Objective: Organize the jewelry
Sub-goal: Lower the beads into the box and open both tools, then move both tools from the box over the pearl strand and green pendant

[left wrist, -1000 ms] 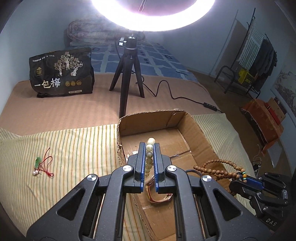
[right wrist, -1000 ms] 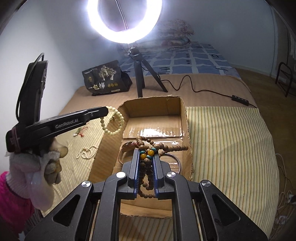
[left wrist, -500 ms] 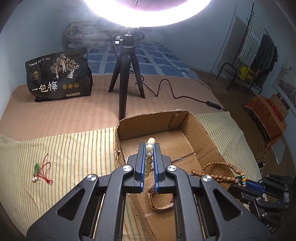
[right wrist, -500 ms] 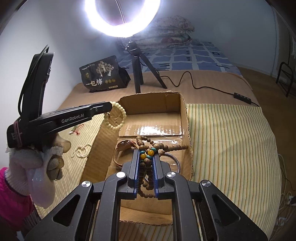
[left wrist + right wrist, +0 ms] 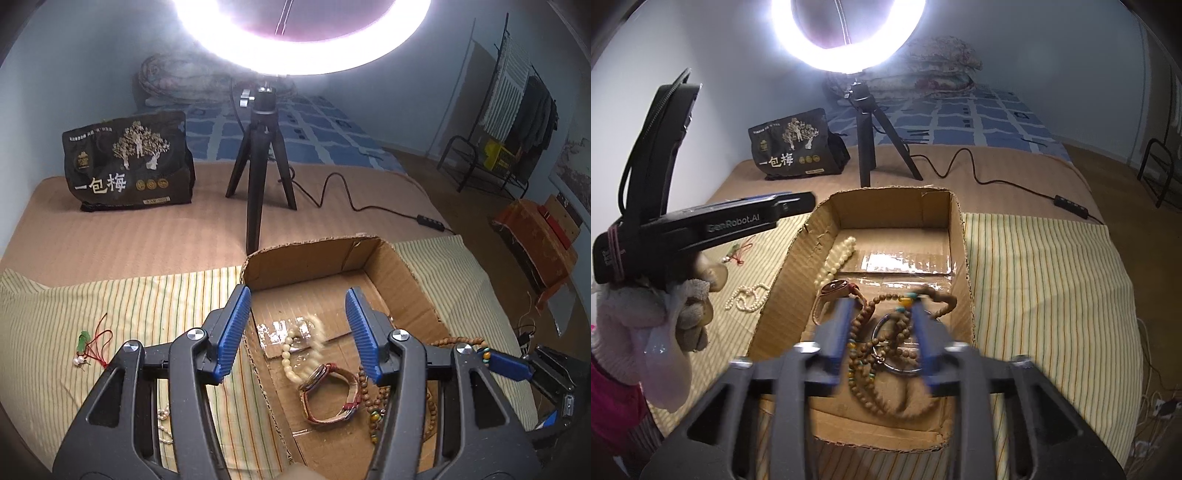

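An open cardboard box [image 5: 413, 269] [image 5: 955, 236] sits on a striped cloth. My left gripper [image 5: 298, 328] is open above it; a cream bead bracelet [image 5: 295, 350] [image 5: 836, 258] lies in the box, blurred in the left wrist view. My right gripper [image 5: 882, 325] is open over the box; a brown wooden bead necklace [image 5: 890, 354] [image 5: 376, 406] lies beneath it. A leather-strap watch [image 5: 330, 391] [image 5: 836, 290] and a metal ring [image 5: 888, 345] are also in the box.
On the cloth left of the box lie a pearl string [image 5: 748, 297] [image 5: 162, 428] and a red-cord charm [image 5: 90, 349] [image 5: 737, 256]. A ring light tripod [image 5: 258, 173] and a black bag [image 5: 125, 162] stand behind. A power cable [image 5: 997, 177] runs right.
Both grippers opened. The cream bracelet dropped from the left gripper into the box, and the wooden bead necklace dropped from the right gripper into the box.
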